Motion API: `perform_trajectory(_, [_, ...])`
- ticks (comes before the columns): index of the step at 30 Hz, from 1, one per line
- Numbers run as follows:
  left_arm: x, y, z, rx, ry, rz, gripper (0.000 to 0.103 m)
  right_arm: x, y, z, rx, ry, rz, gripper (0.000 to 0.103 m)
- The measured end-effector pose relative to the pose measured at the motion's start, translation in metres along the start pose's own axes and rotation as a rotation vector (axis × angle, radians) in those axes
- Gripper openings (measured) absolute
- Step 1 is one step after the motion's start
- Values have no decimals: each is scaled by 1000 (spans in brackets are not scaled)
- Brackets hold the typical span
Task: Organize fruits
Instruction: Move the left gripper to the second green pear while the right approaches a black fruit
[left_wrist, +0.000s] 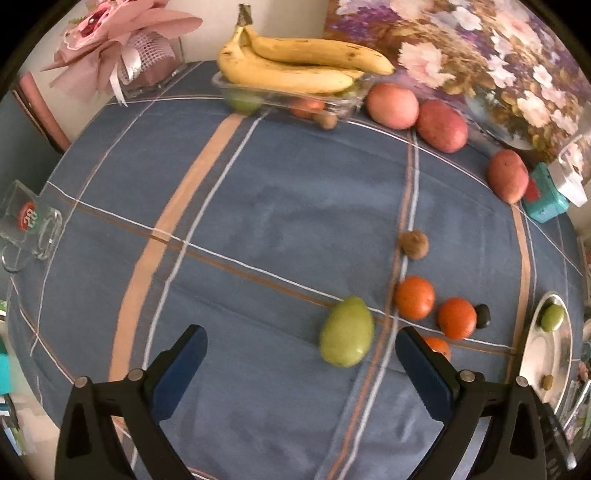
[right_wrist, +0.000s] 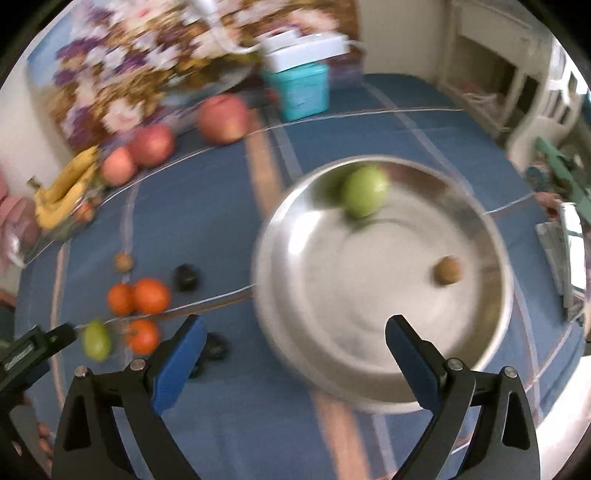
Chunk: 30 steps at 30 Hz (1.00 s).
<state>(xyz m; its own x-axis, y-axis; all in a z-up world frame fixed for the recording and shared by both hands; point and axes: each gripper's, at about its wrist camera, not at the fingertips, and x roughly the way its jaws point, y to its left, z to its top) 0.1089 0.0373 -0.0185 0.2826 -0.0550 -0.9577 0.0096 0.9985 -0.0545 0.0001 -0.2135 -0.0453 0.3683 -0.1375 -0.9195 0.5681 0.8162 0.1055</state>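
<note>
Overall, we found the counter (left_wrist: 277, 206) covered by a blue plaid cloth, with fruit scattered across it. At the far edge a clear tray carried a bunch of bananas (left_wrist: 295, 62), and three red apples (left_wrist: 441, 125) lay in a row beside it. A steel bowl (right_wrist: 295, 295) stood directly ahead of the right tongs (right_wrist: 295, 336) and already held one green fruit (right_wrist: 364, 190) and one small brown fruit (right_wrist: 447, 270); we judged this bowl to be the collecting point.

Both pairs of tongs were spread wide and held nothing. The right-wrist view was blurred, so fine detail there could not be confirmed.

We took the loose green mango (left_wrist: 347, 332) as the likely next item. It lay on the cloth just ahead of the left tongs (left_wrist: 301, 347), slightly toward their right finger, and not in contact with either. Its long axis ran diagonally, pointed end away and to the right. From the right tongs it sat well off to the left, so we rated the left hand nearer. Three orange fruits (left_wrist: 414, 297) clustered just beyond the mango on its right, with a kiwi (left_wrist: 414, 244) farther back and a small dark fruit (left_wrist: 482, 315) beside them. In our judgement, a slight shift right and a turn across the mango's short width would be required.
</note>
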Motion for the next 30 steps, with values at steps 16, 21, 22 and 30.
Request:
perform_trajectory(16, [39,-2,15,47,57,-59,103,46,55,-20,129,159,-48,98])
perform_trajectory(21, [54,-16,16,78,91,-95,103,67,52,-20,184,176,-62,98])
perform_trajectory(22, [57,-18,16,83,95,-100,103,71,53,-19,189,179,-69,98])
perform_trajectory(30, [67,-27,20,106,69,-88,103,85,61,-13,170,160,-140,100])
